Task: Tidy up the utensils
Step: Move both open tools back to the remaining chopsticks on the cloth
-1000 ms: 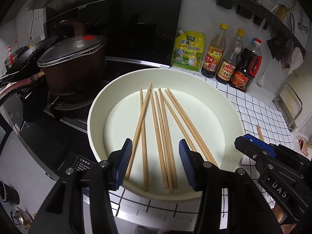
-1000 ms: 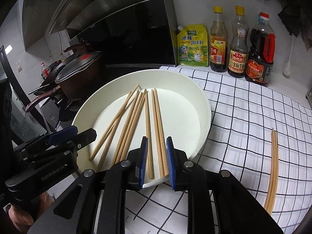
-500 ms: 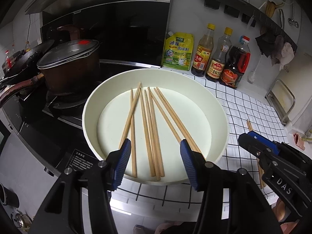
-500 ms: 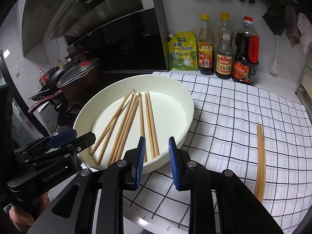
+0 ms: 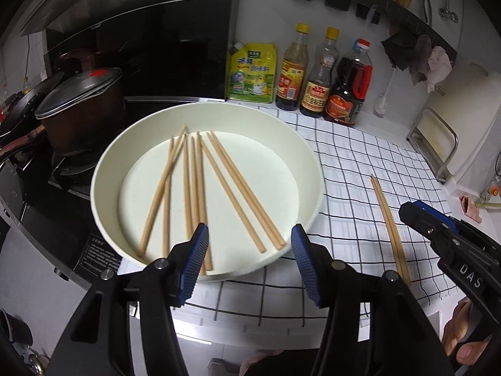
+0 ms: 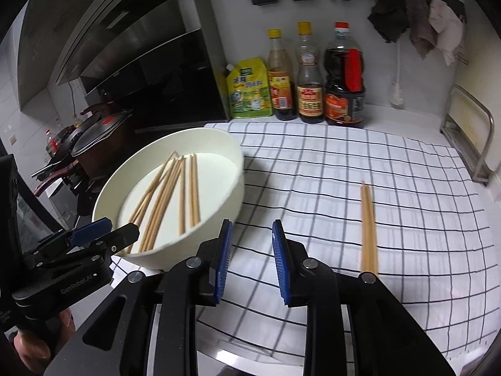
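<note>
With both our left gripper (image 5: 250,250) and right gripper (image 6: 251,246) empty, jaws lately widening, we judge the stiff, light, slippery wooden chopsticks (image 5: 200,194) in the white bowl (image 5: 103,169) best pinched mid-length, as with the pair on the checked cloth (image 6: 368,225).

A big round cream bowl (image 5: 106,169) sits at the left end of the checked white cloth (image 6: 375,169), with a bunch of long wooden chopsticks (image 5: 194,188) lying in it. To its right, well apart, one pair of wooden chopsticks (image 6: 368,222) lies on the cloth. A lidded brown pot (image 5: 78,109) stands left of the bowl. Three sauce bottles (image 6: 310,75) stand behind, by the wall.
</note>
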Available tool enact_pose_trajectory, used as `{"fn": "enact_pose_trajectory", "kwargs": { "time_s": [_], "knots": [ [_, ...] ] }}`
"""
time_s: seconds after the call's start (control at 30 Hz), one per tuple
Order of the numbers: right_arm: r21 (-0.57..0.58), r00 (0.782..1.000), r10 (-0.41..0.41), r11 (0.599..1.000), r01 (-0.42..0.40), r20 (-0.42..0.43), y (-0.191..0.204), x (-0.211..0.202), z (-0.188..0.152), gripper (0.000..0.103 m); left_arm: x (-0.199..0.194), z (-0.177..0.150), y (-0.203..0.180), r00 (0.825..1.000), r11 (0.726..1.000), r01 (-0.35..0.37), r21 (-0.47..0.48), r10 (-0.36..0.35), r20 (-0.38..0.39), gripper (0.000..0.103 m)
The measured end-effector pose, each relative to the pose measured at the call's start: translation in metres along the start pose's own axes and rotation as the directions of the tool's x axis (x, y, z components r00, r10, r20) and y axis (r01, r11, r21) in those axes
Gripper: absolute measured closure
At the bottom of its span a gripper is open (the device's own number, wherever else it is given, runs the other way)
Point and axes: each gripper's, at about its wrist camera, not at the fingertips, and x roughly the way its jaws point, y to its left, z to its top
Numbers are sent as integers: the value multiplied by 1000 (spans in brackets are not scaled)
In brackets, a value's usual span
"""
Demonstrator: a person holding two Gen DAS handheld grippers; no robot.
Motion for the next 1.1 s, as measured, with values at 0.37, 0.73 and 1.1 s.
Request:
{"fn": "enact_pose_trajectory", "kwargs": {
  "time_s": [0.37, 0.73, 1.1],
  "knots": [
    [69, 996, -83, 994, 84, -15, -63, -12, -23, 75, 10, -6, -56, 998, 995, 59, 83, -57, -27, 47],
    [99, 988, -136, 985, 143, -67, -109, -5, -39, 73, 30, -13, -103, 992, 985, 116, 124, -108, -68, 47],
    [94, 981, -144, 983, 157, -132, -131, 27, -48, 72, 65, -18, -126, 987, 984, 127, 127, -113, -112, 43]
  ]
}}
